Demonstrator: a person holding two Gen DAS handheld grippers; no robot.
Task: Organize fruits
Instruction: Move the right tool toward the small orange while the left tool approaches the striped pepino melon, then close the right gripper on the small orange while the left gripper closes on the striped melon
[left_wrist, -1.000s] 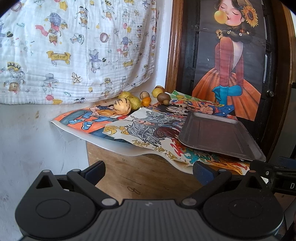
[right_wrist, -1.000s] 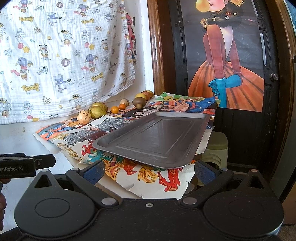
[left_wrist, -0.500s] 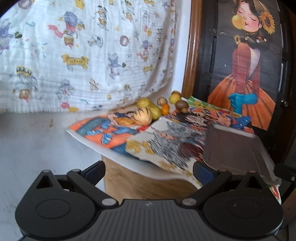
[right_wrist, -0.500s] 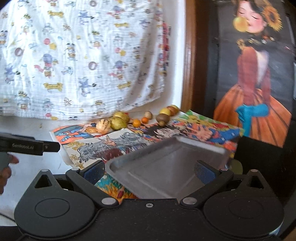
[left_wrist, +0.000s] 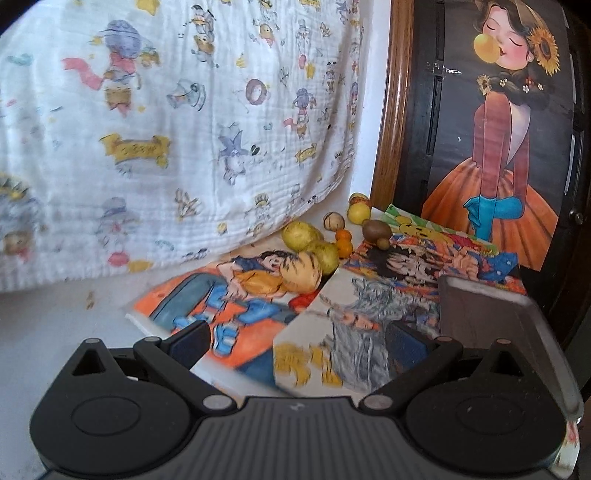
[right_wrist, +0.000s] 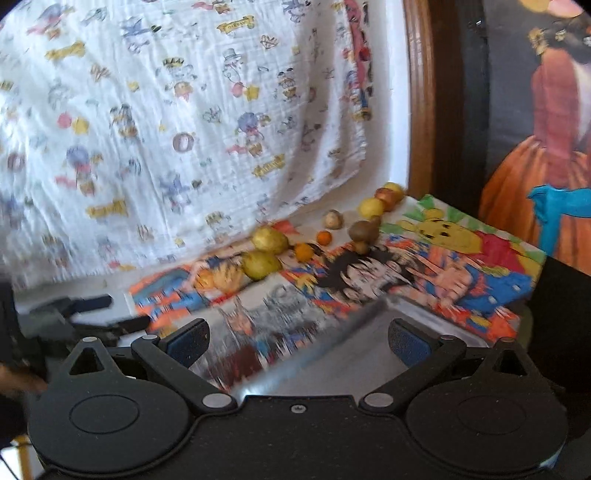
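Several fruits lie in a row at the back of the table against the wall: a striped yellow melon (left_wrist: 301, 275), two yellow-green fruits (left_wrist: 301, 236), small oranges (left_wrist: 344, 242), a brown kiwi (left_wrist: 376, 229) and a yellow fruit (left_wrist: 359, 212). They also show in the right wrist view: yellow-green fruits (right_wrist: 269, 240), oranges (right_wrist: 303, 252), kiwi (right_wrist: 364, 229). A grey metal tray (left_wrist: 491, 325) lies at the right; in the right wrist view the tray (right_wrist: 369, 350) sits right under my right gripper (right_wrist: 299, 341). My left gripper (left_wrist: 295, 343) is open and empty, short of the fruits. The right gripper is open and empty.
Colourful cartoon posters (left_wrist: 369, 295) cover the table. A white printed cloth (left_wrist: 166, 129) hangs on the wall behind. A dark door with a painted girl (left_wrist: 498, 129) stands at the right. The left gripper's body (right_wrist: 74, 321) shows at the left in the right wrist view.
Both grippers have moved forward and up over the table toward the fruits. The tray has slid low in both views. Both stay open.
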